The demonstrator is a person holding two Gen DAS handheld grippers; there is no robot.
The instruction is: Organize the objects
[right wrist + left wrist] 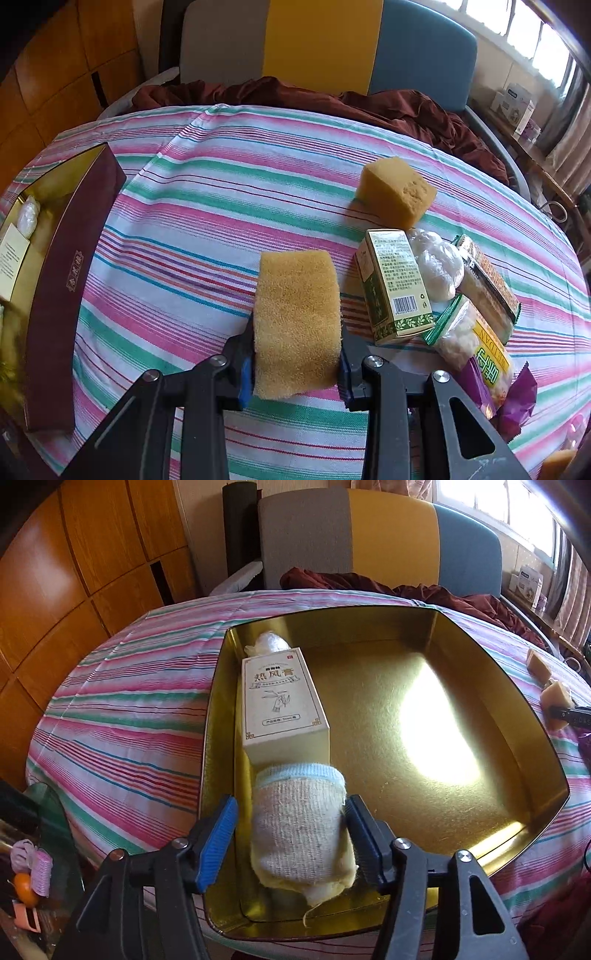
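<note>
A rolled grey sock with a pale blue cuff lies in the near left corner of the gold tin. My left gripper straddles it, open: the left pad stands clear of the sock and the right pad is at its side. Beyond the sock lie a white box and a white wrapped bundle. My right gripper is shut on a yellow sponge over the striped cloth. The tin's maroon wall is at its left.
A second sponge, a green box, a white bag and snack packets lie right of the held sponge. Maroon fabric and a chair stand behind the round table. Clutter sits beyond the table's left edge.
</note>
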